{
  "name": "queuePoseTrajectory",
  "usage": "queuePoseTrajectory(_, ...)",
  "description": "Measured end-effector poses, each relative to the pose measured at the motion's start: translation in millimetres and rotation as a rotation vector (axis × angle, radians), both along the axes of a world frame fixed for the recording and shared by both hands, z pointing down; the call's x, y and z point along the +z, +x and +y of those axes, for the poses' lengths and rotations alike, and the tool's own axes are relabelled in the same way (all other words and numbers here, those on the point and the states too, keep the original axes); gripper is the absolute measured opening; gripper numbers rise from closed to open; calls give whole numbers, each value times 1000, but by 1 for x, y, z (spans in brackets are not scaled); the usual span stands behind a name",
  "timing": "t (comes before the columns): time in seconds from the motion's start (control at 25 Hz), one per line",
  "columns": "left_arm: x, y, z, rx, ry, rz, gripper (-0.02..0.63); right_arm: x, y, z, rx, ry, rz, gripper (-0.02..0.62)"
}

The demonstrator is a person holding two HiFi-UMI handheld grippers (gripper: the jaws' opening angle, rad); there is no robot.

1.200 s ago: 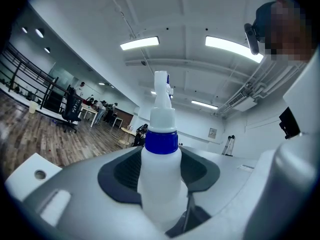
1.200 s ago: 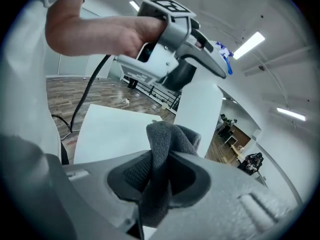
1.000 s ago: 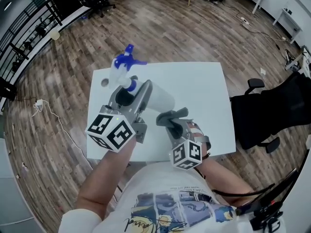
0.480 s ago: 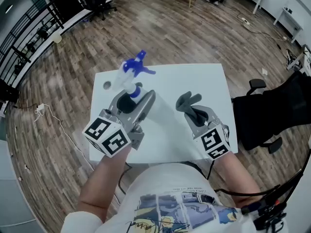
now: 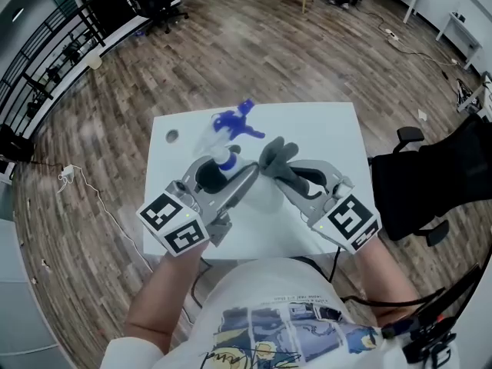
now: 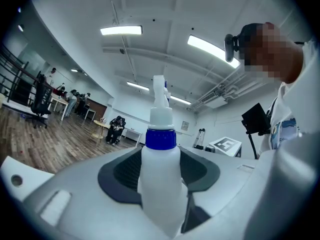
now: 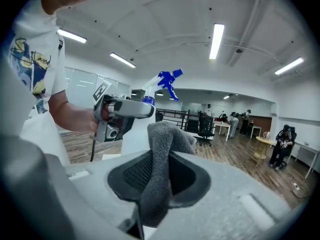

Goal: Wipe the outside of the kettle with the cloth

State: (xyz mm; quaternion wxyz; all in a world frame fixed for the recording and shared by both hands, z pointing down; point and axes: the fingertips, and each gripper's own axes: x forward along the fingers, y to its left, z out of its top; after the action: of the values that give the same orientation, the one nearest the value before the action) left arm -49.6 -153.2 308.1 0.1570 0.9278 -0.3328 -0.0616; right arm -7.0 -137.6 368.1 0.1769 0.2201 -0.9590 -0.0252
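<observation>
Two grippers are meeting above the white table (image 5: 323, 137) in the middle of the head view, and no kettle is showing in any view. The left gripper (image 5: 227, 171) is clamping its jaws on the body of a white spray bottle (image 6: 159, 184), whose blue collar and trigger are rising above them. In the head view the bottle is leaning toward the upper middle of the frame. The right gripper (image 5: 290, 177) is pinching a grey cloth (image 7: 162, 169) between its jaws, with a loose tuft bunching up past the tips.

In the right gripper view, the bottle and the left gripper are sitting just left of centre, close behind the cloth's tuft. Whether the cloth is touching the bottle cannot be told.

The step in hand is probably bringing the cloth onto the held item to wipe its outside. To do that well, the person should be pressing the free tuft against the white side, not the hard jaw tips, since only a small part of the cloth is sticking out. The left grip needs to be staying firm, as a smooth plastic bottle may be twisting or slipping under sideways rubbing. Strokes should be running along the body, clear of the trigger
</observation>
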Motion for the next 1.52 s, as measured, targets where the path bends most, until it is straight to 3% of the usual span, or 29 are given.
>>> queuePoseTrajectory(0.28, -10, -5, 6, 11, 34, 27, 215, 42, 9, -2, -20, -117, 12, 77)
queuePoseTrajectory(0.68, -13, 10, 12, 34, 57, 22, 213, 105, 39, -7, -12, -233, 119, 77)
queuePoseTrajectory(0.92, -1, 32, 28, 108, 52, -5, 213, 59, 43, -7, -63, -186, -3, 77)
queuePoseTrajectory(1.12, -1, 40, 36, 202, 51, -17, 215, -1, 20, 5, -207, -160, -133, 77)
queuePoseTrajectory(1.28, -5, 44, 44, 264, 74, -11, 215, -7, 15, 9, -279, -221, -181, 77)
queuePoseTrajectory(1.52, -12, 44, 45, 270, 90, 27, 215, 13, 22, 4, -279, -367, -265, 77)
